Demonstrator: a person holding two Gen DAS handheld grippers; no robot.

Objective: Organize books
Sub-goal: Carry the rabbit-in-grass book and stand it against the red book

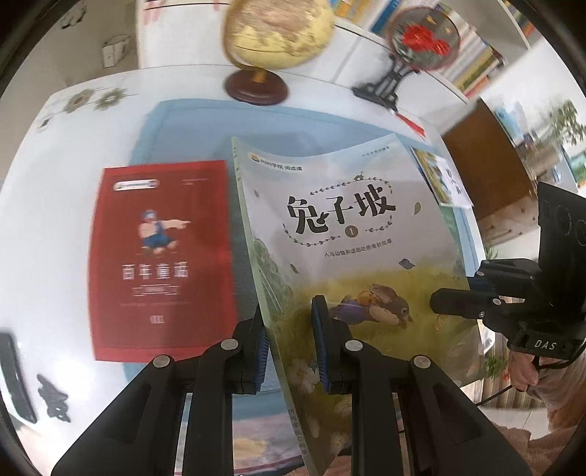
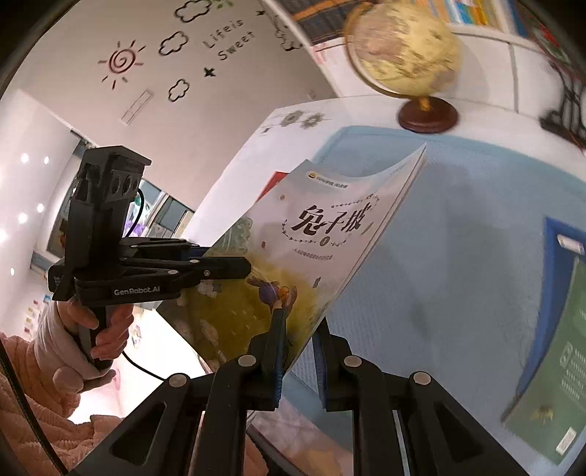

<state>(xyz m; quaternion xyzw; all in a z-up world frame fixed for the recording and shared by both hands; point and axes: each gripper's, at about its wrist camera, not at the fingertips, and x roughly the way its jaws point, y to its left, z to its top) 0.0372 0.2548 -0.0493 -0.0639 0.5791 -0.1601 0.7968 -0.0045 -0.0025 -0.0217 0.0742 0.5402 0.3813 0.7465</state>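
- Now you hold the rabbit book lifted off the blue mat, tilted, its long axis running away from you toward the globe.
- Your left gripper is clamped on its near spine-side edge; your right gripper is clamped on the near page-side edge, so both hands bear it equally.
- The red book lies flat just left of it, on the mat.
- A green book lies flat to the right, and a small booklet beyond.
- The globe and the fan ornament stand at the far end, well apart from the lifted book.
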